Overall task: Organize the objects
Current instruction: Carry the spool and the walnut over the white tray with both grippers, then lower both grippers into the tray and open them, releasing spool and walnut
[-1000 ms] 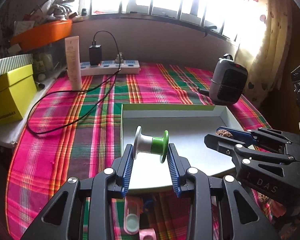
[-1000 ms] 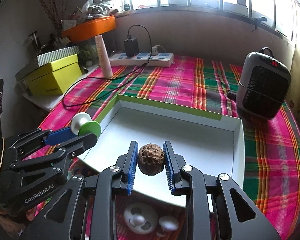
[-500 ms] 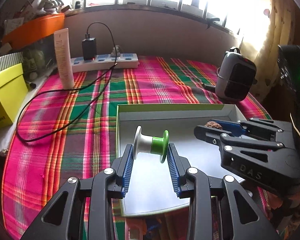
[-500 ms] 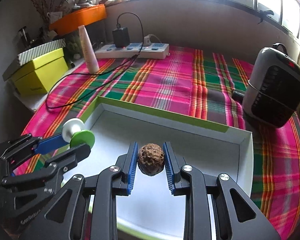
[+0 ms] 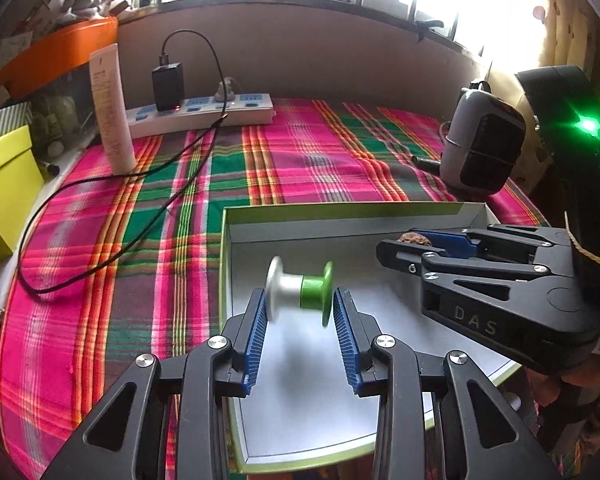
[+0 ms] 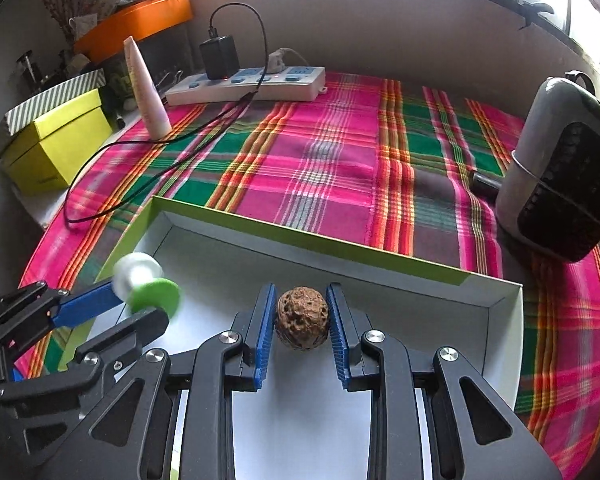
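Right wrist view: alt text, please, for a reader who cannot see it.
The right hand-held gripper grips a walnut above a white tray on a plaid cloth. At left, the left hand-held gripper holds a white-and-green spool.

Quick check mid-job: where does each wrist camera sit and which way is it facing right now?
Left wrist: behind the left hand-held gripper, angled down over the tray; its fingers clamp the spool; right hand-held gripper at right.
Right wrist: behind the right hand-held gripper clamping the walnut; left one enters at left.
Shared: tray, power strip, heater.
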Demonstrator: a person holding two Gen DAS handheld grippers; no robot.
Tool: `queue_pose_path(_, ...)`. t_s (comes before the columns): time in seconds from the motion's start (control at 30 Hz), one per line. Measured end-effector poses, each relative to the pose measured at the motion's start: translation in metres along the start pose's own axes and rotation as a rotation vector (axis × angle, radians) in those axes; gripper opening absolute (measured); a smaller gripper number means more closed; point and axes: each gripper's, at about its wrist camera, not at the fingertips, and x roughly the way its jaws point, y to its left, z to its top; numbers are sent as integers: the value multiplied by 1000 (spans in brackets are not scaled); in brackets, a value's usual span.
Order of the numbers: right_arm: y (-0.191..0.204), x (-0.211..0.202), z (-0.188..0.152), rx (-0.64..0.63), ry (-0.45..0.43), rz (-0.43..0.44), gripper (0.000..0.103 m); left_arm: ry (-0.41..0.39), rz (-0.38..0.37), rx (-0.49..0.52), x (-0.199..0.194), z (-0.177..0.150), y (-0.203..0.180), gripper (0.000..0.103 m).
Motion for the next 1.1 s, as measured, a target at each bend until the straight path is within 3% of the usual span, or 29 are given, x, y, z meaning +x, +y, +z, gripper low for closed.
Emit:
queue_pose_path(0.93, -5, 8, 5, 16, 17, -44, 28, 5, 7, 11, 6, 2, -1, 32)
queue_pose_path(1.0, -6, 8, 4, 20, 18, -46, 32, 5, 6, 8, 6, 2, 0, 32)
queue_pose_path(1.07, -6, 8, 4, 24, 19, -45, 45, 5, 8, 8, 6, 2, -1, 33)
queue_pose_path(1.1, -6, 7, 4, 25, 17, -43, 47, 5, 8, 8, 6, 2, -1, 34)
